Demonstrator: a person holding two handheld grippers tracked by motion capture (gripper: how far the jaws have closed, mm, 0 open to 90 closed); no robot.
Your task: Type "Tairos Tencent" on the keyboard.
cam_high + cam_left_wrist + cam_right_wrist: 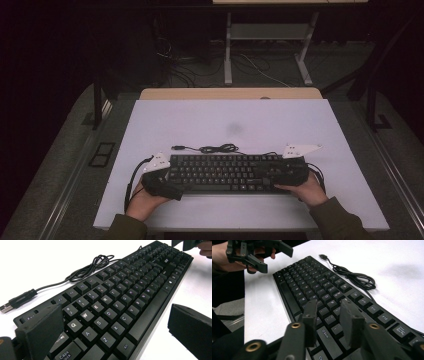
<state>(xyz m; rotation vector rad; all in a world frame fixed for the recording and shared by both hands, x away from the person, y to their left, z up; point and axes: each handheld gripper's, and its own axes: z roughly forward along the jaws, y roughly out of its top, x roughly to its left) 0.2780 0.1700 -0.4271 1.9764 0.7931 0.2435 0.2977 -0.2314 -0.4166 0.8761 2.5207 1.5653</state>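
High view: your keyboard (227,172) lies flat at the near middle of the bench (200,120), its cable (215,148) coiled just behind. Your left gripper (112,327) straddles the keyboard's left end, jaws wide; your right gripper (328,322) hovers over its right end, jaws narrow, empty.

The high view is dim and dark at its edges — the white tabletop (240,120) alone is lit, with one faint smudge of shadow. Both gripper views blow it out to glare — nearest parts blurred.
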